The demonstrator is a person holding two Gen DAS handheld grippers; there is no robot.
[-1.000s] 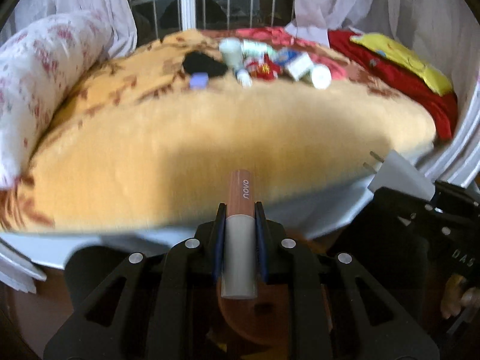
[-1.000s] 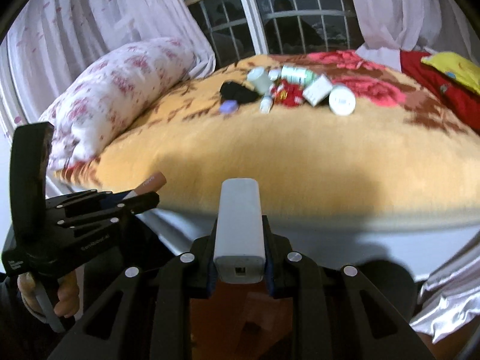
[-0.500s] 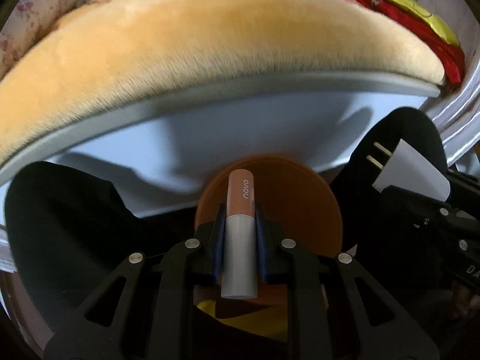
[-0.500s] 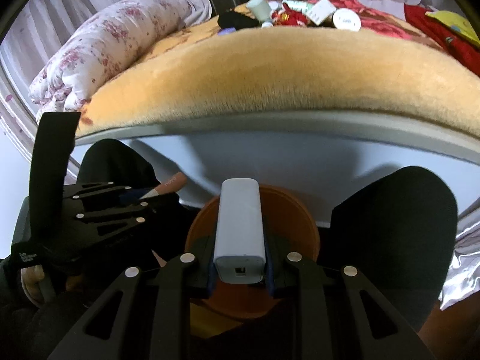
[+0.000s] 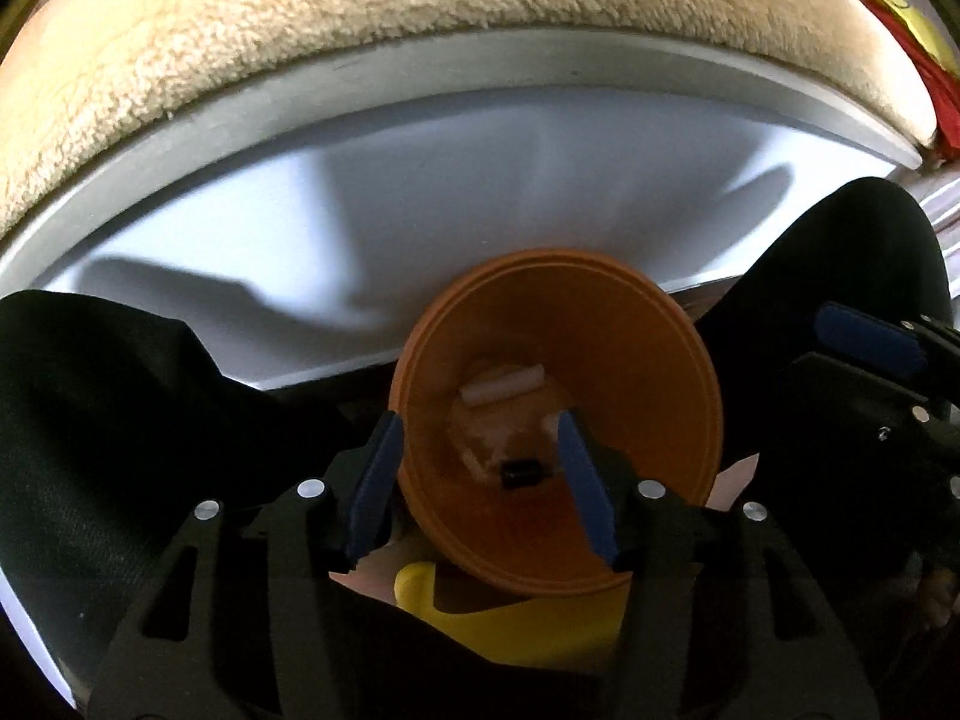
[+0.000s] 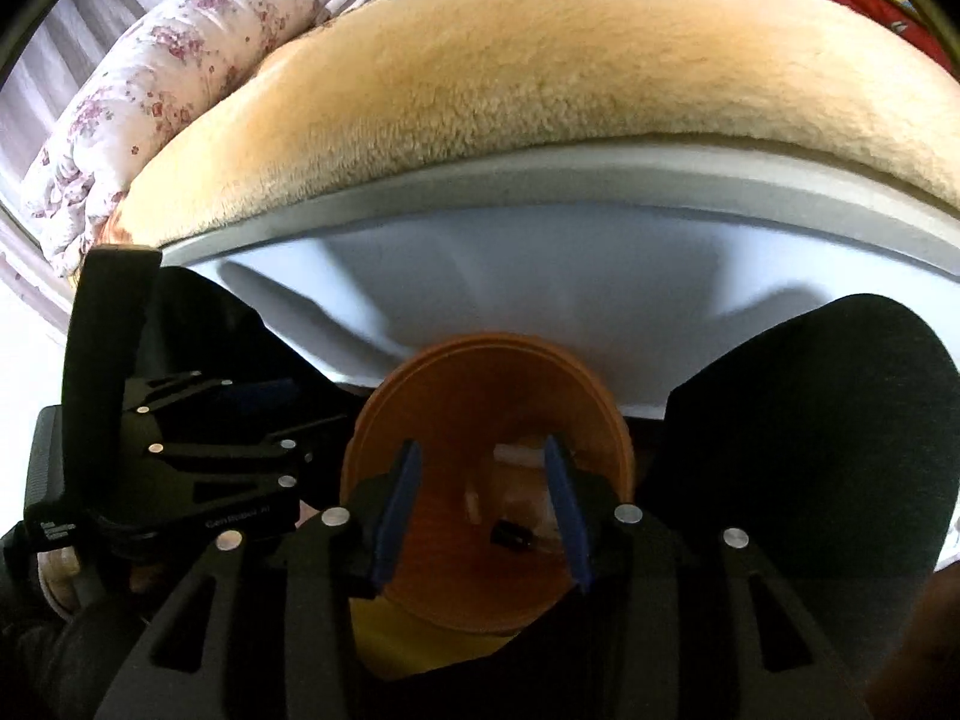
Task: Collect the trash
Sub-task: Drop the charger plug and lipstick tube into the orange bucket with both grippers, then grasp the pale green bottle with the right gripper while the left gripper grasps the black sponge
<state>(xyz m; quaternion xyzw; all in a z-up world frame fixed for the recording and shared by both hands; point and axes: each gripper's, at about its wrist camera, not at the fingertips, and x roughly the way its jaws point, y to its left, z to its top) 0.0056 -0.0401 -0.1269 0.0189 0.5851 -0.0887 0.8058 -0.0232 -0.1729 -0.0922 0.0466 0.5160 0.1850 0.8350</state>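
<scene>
Hovering w/ just-opened empty jaws: left gripper point(image 5: 480, 480), right gripper point(image 6: 483, 501), over orange bin point(image 5: 660, 360); contents blurry.

Bin point(image 5: 672, 372) on floor before bed point(image 5: 420, 138), between knees point(image 6: 840, 420); scraps point(image 5: 501, 390) inside bin; blanket point(image 6: 510, 72) on bed, pillow point(image 6: 150, 90) at left.

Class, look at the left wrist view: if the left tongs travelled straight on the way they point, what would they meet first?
Most likely the inside of the orange bin, landing on the trash at its bottom; depth is hard to judge.
</scene>
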